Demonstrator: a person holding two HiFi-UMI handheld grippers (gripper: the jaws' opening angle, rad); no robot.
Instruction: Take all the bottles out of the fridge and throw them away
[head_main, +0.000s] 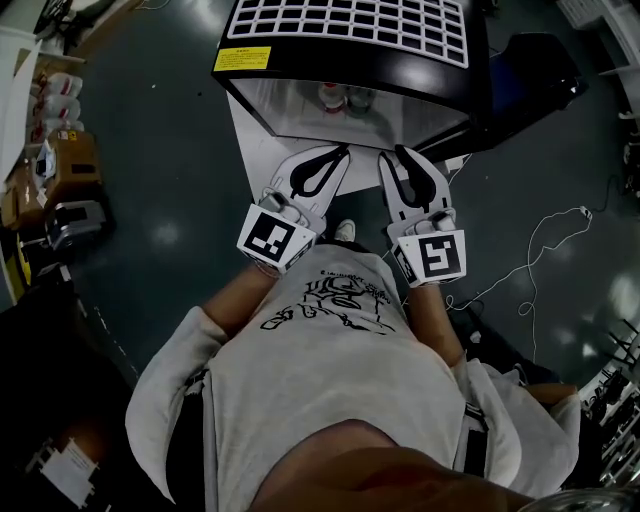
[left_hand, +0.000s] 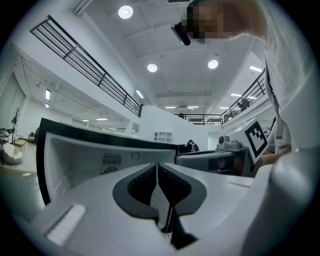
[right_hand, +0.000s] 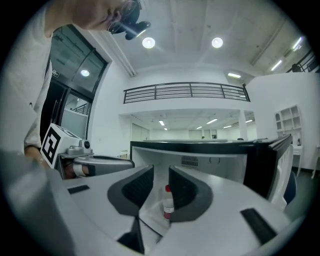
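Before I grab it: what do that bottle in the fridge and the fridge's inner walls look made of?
The bottle: likely plastic, with a pale translucent body, a red cap and a white label band; glass can't be excluded. The fridge inner walls: probably moulded white plastic, smooth and matt, with vent slots formed in.

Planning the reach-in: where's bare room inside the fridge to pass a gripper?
Bare white surface along the fridge front, and on either side of the bottles. Crowded only at the back middle, where the bottles cluster.
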